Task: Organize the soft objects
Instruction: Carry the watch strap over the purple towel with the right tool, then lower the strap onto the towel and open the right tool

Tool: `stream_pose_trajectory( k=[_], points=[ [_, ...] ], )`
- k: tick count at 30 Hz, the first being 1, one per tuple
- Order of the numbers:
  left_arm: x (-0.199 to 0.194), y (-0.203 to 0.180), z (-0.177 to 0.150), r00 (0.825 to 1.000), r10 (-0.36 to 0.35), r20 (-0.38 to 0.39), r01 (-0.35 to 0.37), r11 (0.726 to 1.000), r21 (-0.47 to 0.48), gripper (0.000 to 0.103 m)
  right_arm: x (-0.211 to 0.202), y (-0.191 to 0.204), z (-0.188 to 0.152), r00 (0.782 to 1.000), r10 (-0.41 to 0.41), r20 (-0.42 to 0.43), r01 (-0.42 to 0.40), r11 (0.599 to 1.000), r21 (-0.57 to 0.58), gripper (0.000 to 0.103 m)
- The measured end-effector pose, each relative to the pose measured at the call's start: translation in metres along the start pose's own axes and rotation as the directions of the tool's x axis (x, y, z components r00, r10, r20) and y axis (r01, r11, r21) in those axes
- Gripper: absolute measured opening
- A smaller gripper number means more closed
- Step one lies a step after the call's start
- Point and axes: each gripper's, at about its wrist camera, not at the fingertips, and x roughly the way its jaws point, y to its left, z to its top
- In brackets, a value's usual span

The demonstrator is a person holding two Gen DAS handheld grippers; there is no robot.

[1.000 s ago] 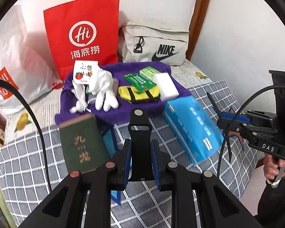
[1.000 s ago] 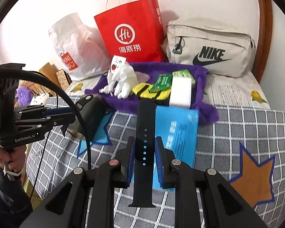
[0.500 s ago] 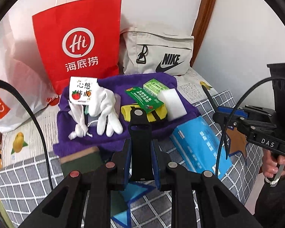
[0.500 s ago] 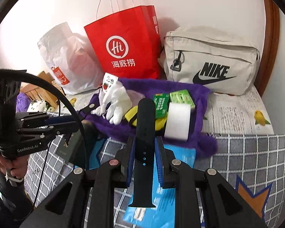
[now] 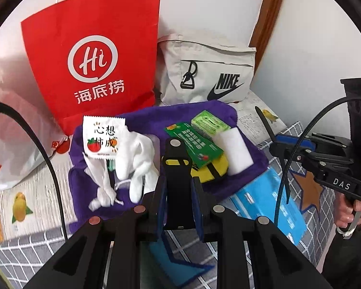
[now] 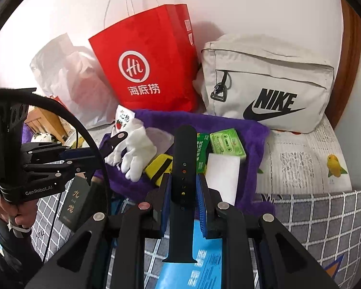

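Note:
My left gripper (image 5: pixel 178 202) is shut on a black watch strap half with a buckle loop and stud (image 5: pixel 177 180). My right gripper (image 6: pixel 183 193) is shut on the other black strap half, the one with holes (image 6: pixel 183 168). Both straps stand upright above the near edge of a purple fluffy cloth (image 5: pixel 204 113) (image 6: pixel 250 134). On the cloth lie a white glove (image 5: pixel 139 159) (image 6: pixel 137 149), a white sponge (image 5: pixel 233 151) (image 6: pixel 222 178), a yellow and black pouch (image 5: pixel 211 171) (image 6: pixel 160 168), green packets (image 5: pixel 192 142) (image 6: pixel 226 142) and a white sachet (image 5: pixel 103 137).
A red paper bag (image 5: pixel 96 60) (image 6: pixel 146 60) and a beige Nike bag (image 5: pixel 209 72) (image 6: pixel 269 82) stand behind the cloth against the wall. A blue tissue pack (image 5: pixel 269 200) (image 6: pixel 192 262) and a dark green booklet (image 6: pixel 75 200) lie on the grey checked cover (image 6: pixel 312 216).
Both grippers have moved forward and up toward the purple cloth with the strap halves held. The bags and cloth items look larger and nearer; the green booklet has left the left wrist view.

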Motion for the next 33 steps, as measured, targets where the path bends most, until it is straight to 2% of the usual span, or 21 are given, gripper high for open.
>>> stream_pose_trajectory(
  k=[16, 33],
  points=[
    [0.054, 0.012, 0.031, 0.998, -0.008, -0.063, 0.011, 0.999, 0.038, 0.020, 0.053, -0.016, 0.039, 0.999, 0.013, -0.036, -0.013, 1.000, 0.010, 0.021],
    [0.102, 0.012, 0.031, 0.988, 0.018, -0.155, -0.009, 0.998, 0.058, 0.021, 0.067, -0.031, 0.044, 0.998, 0.002, -0.055, -0.001, 1.000, 0.016, 0.021]
  ],
)
